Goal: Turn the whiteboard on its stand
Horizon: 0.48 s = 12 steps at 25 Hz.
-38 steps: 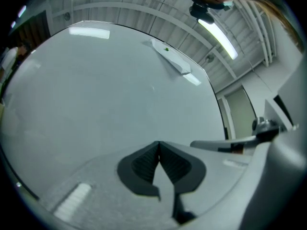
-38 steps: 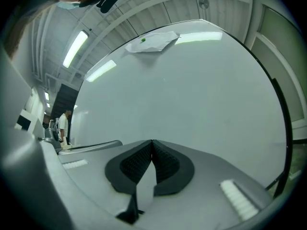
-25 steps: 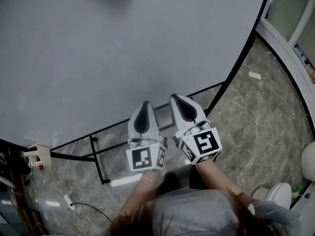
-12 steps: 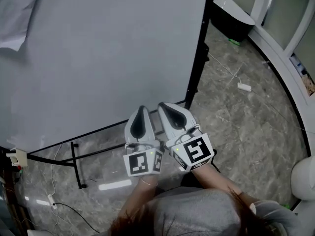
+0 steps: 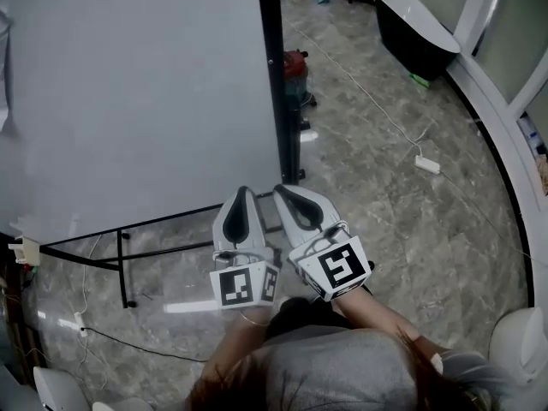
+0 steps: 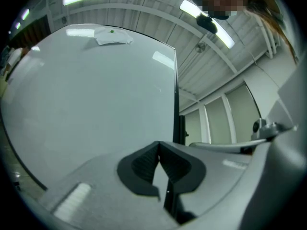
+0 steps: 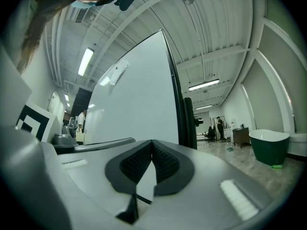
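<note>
Left tool, right tool, both shut, seemingly near one whiteboard

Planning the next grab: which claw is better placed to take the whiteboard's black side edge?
Right, probably. On the whiteboard, the black side edge ends just ahead of the right claw; the left claw sits further in, under the panel. Both are shut on nothing.

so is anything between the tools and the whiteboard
Nothing visible. The left tool and right tool are shut, empty, side by side, facing the whiteboard near its black side edge, with only open air between.
</note>
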Tool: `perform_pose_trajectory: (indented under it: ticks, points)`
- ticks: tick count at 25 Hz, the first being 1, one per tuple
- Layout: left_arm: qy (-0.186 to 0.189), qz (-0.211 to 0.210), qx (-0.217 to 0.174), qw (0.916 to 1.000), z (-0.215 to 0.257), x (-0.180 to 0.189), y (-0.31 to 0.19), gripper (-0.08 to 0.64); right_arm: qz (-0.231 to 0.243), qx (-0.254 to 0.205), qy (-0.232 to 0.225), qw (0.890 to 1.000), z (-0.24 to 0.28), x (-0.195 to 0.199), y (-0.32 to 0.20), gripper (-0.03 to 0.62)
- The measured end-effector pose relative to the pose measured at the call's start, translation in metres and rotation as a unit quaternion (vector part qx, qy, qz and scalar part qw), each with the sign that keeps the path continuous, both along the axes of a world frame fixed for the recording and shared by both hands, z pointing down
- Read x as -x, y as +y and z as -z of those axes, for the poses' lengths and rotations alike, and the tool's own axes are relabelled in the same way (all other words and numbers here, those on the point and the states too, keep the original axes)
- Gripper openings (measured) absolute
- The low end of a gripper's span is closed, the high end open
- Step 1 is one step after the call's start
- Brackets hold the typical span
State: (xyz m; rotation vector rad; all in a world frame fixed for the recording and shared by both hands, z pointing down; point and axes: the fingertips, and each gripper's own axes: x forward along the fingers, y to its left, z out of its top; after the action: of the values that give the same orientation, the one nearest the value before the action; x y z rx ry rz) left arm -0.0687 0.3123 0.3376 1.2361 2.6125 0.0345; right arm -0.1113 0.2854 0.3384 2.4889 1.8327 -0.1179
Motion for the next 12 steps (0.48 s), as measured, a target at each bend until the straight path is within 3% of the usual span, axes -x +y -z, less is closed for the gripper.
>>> perform_pose_trajectory:
  ticks: [5, 9, 11, 12]
  points:
    - [0.002, 0.002, -0.009, 1.0, -0.007, 0.009, 0.008, -0.005, 0.024, -0.005, -0.006, 1.0, -0.004, 0.016, 0.005, -0.006]
    - [0.006, -0.003, -0.009, 0.9999, -0.01, 0.022, 0.006, -0.005, 0.087, -0.013, -0.021, 0.996, -0.018, 0.041, 0.009, -0.004]
    - [0.006, -0.003, -0.007, 1.0, -0.01, 0.025, 0.006, -0.005, 0.142, -0.023, -0.025, 0.989, -0.028, 0.054, 0.015, 0.16]
    - [0.006, -0.003, -0.006, 1.0, -0.01, 0.025, 0.008, -0.005, 0.175, -0.031, -0.028, 0.984, -0.033, 0.059, 0.021, 0.213]
